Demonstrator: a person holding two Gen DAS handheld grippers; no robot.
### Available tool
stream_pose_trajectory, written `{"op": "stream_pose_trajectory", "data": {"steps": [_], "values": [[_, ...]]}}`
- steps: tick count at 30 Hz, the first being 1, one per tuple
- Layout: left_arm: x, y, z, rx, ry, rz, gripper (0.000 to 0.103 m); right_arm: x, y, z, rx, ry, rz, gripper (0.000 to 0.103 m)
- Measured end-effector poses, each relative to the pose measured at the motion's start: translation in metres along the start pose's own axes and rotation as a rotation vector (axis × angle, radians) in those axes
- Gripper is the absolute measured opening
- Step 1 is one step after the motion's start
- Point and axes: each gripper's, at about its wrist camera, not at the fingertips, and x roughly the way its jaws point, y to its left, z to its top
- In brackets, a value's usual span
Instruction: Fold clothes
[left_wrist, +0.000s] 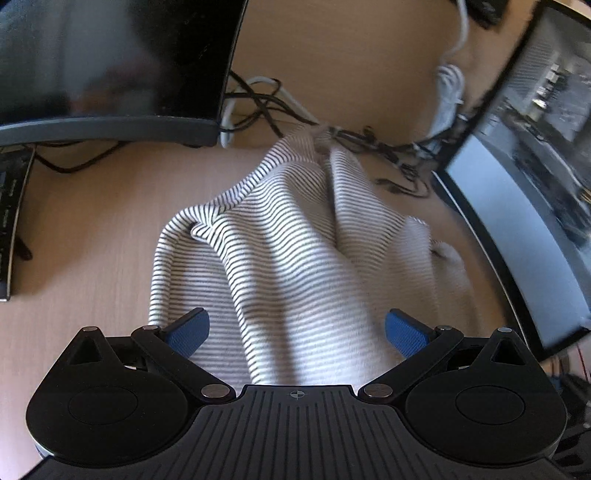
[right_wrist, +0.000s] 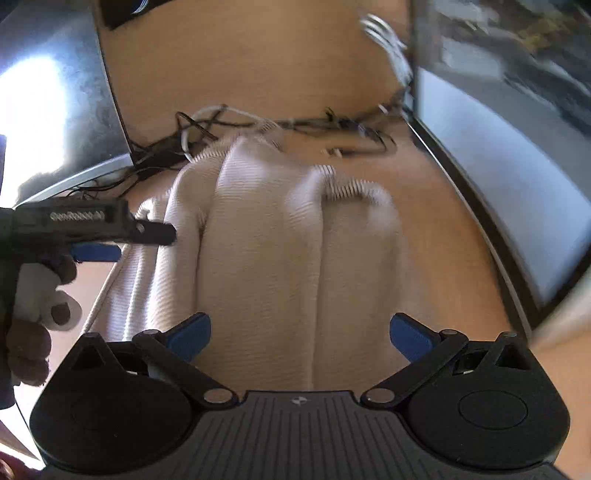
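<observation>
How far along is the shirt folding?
Barely started. The striped shirt lies bunched in ridges on the desk, no neat fold visible. The left gripper and right gripper are both open over it, gripping nothing. Flattening and every fold remain.

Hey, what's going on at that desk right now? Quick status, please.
Left tongs open, right tongs open, both empty. Striped garment rumpled on desk, unfolded. Cable tangle behind it, monitors either side.
</observation>
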Motion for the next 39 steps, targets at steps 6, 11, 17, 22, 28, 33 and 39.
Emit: {"op": "stream_pose_trajectory", "data": {"steps": [6,11,17,22,28,33,39], "values": [[0.022,-0.021,0.000,0.053,0.052,0.115,0.103,0.051,-0.018,0.052,-0.047,-0.041,0.075,0.103],[0.030,-0.022,-0.007,0.012,0.075,0.147,0.103,0.095,-0.015,0.088,-0.032,-0.071,0.223,0.103],[0.027,-0.018,-0.020,-0.007,0.082,0.153,0.103,0.143,-0.016,0.095,0.159,0.074,0.414,0.103],[0.019,-0.012,-0.030,-0.001,0.079,0.125,0.103,0.140,-0.009,0.088,0.132,0.126,0.432,0.103],[-0.001,-0.005,-0.045,0.055,0.133,0.114,0.085,0.114,-0.017,0.062,0.206,0.182,0.536,0.103],[-0.035,0.018,-0.055,0.009,0.111,0.038,0.017,0.057,-0.006,0.041,0.131,0.072,0.393,0.091],[-0.113,0.061,-0.016,-0.136,-0.186,-0.025,0.015,0.003,0.039,0.027,-0.163,-0.067,0.178,0.078]]}}
